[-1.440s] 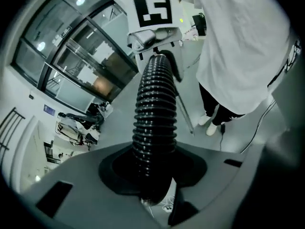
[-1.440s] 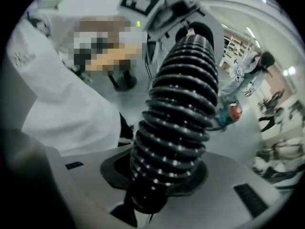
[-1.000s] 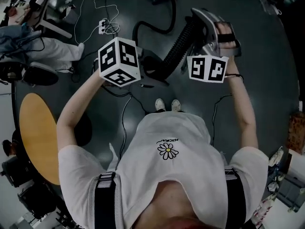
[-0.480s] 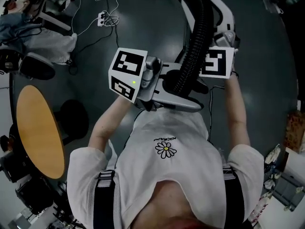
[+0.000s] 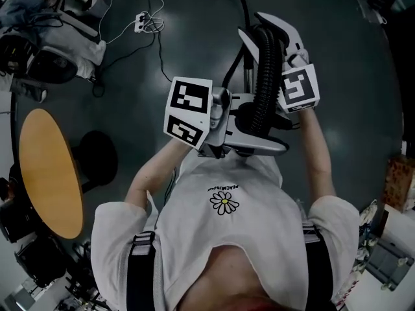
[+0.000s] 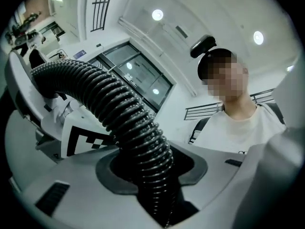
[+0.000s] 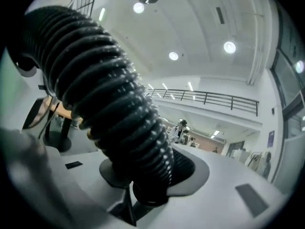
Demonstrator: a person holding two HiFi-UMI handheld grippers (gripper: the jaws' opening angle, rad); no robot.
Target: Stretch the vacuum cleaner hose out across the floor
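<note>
As the person stands on a dark grey floor, both grippers are raised in front of a white T-shirt that bears a daisy print. Nearest the chest, the left gripper points to the right, with its marker cube at its left end. Its jaws are closed on the vacuum cleaner hose, whose black ribbed body sits in the notch between them, as the left gripper view confirms.

From that grip the hose runs away from the person, held clear of the floor, to the right gripper. This gripper lies just beyond the left one and slightly to the right, with its jaws pointing to the far side. The right gripper's jaws have just been opening a little. In the right gripper view the hose lies between them and fills the notch, with both jaws against its ribs. The hose curves over at this gripper's tips, and where it leads from there cannot be made out.

At the near left, a round wooden table stands on a dark base. At the far left, a white power strip lies on the floor, well apart from both grippers.
</note>
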